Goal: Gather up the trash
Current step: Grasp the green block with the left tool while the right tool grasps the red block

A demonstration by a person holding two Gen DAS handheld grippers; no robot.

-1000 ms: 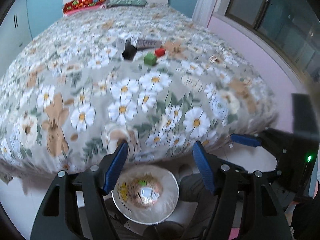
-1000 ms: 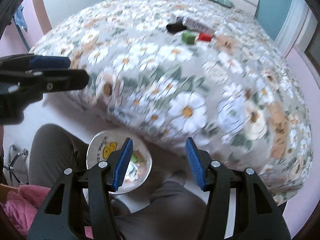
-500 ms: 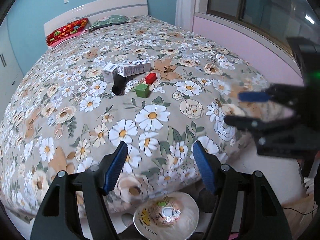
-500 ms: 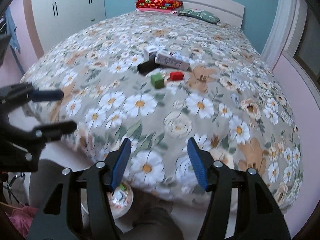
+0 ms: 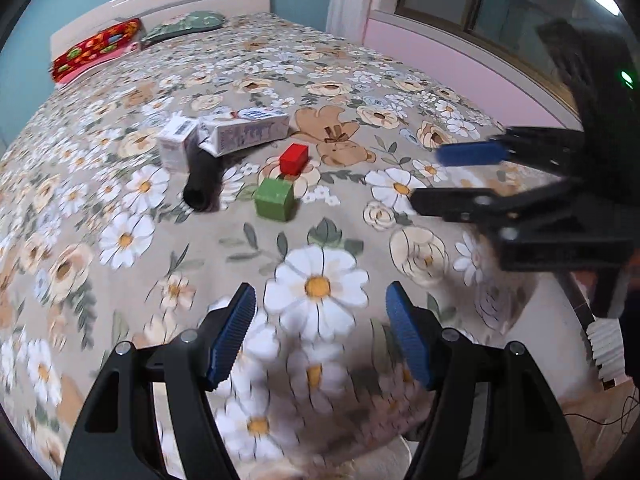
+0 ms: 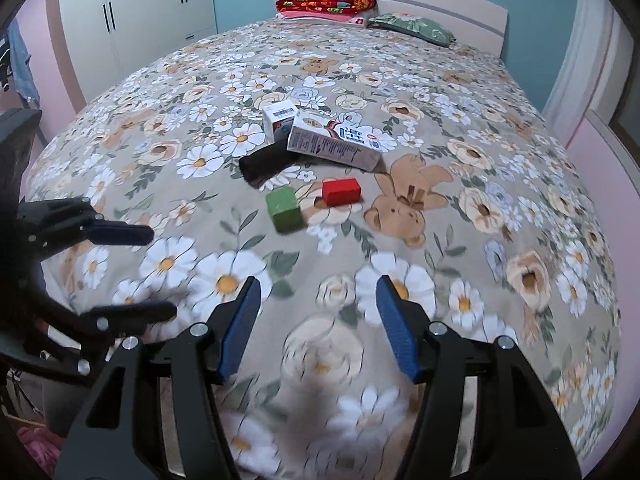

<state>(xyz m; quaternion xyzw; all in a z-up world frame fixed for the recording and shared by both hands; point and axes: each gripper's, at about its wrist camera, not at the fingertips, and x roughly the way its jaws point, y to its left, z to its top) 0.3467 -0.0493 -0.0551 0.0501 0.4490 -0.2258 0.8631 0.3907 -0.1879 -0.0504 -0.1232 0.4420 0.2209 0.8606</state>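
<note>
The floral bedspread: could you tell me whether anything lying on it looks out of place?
Yes. A small cluster sits mid-bed: a long carton tipped on its side, a small white box, a black tube partly under the carton, plus a green block and a red block. Nothing looks spilled.

bare bedspread (image 6: 460, 216) ahead, green block (image 6: 285, 211) and red block (image 6: 341, 192) fronting cartons

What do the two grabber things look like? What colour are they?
Both look alike: the left gripper and right gripper have black, angular plastic arms with silver bolts. Each finger ends in a ridged blue pad. A small green light glows on the right one's body.
</note>
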